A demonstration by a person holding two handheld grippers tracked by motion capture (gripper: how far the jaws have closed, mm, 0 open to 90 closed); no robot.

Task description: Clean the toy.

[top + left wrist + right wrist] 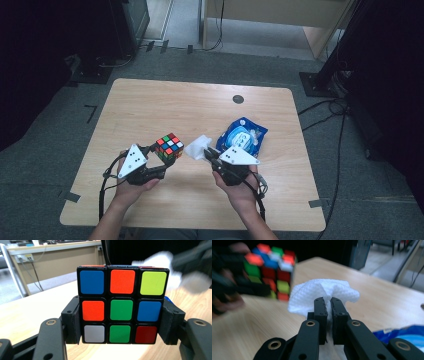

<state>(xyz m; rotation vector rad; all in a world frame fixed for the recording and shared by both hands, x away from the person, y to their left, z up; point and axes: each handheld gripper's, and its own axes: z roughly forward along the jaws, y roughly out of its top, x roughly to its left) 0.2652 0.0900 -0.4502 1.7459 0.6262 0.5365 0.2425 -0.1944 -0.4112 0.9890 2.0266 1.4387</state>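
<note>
Grippers are both gripping; my left gripper (159, 159) is clamping the multicoloured plastic puzzle cube (121, 304) by its two sides, its pads pressing on the lower rows, and is holding it above the pale wooden table (150, 107); my right gripper (328, 305) is pinching a crumpled white paper tissue (322, 293) between jaws standing narrow, nearly together; the tissue is sitting just beside the cube, though I cannot tell whether they touch; a blue plastic wipes packet (242, 135) is lying on the table beyond the right gripper.
</note>
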